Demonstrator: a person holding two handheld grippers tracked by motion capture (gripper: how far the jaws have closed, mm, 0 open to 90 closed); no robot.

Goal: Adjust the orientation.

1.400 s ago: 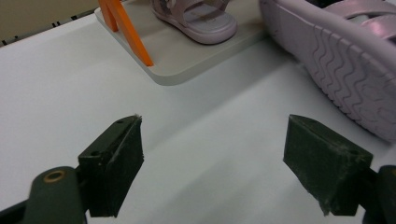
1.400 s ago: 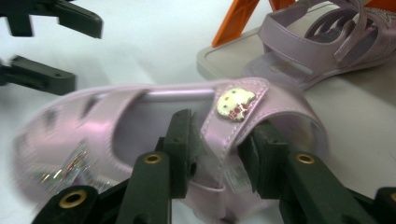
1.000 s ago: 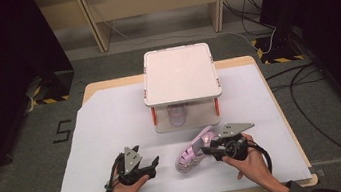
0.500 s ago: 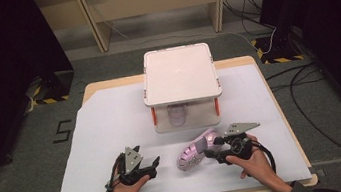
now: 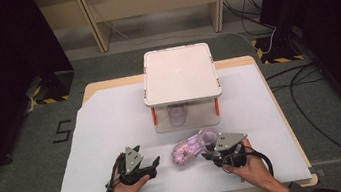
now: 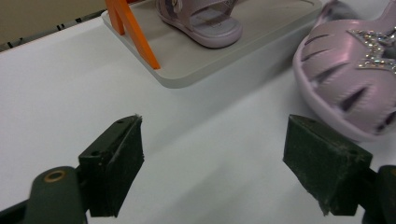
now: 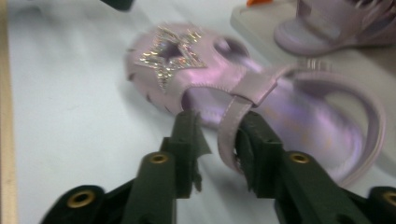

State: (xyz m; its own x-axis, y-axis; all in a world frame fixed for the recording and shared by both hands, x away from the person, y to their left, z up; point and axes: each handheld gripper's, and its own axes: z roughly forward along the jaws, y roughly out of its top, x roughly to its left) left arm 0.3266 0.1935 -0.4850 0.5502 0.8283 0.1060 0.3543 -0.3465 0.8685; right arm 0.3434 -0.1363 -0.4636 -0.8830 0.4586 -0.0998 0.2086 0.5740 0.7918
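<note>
Item: pink sandal (image 5: 191, 147), lying on its sole on the white sheet (image 5: 113, 134) covering the worktop (image 5: 249, 59), just in front of a two-tier shoe rack (image 5: 179, 74) whose lower shelf is holding the matching sandal (image 5: 177, 113). Right gripper (image 7: 219, 140): its jaws have just been closing and are now pinching the sandal's side strap (image 7: 233, 126), with one pad sitting inside the strap and the other outside; the glittery star on the toe is pointing away from it. Left gripper (image 6: 212, 154): resting near the sandal's toe, jaws standing wide apart with nothing but bare sheet between them. Likely step: lifting the loose sandal to join its mate on the rack. Risks: the strap is thin and soft, so the shoe may be swinging or twisting under the grasp once raised; a slipping pinch would be dropping it; a dangling heel could be catching the shelf edge or nudging the stored sandal.
</note>
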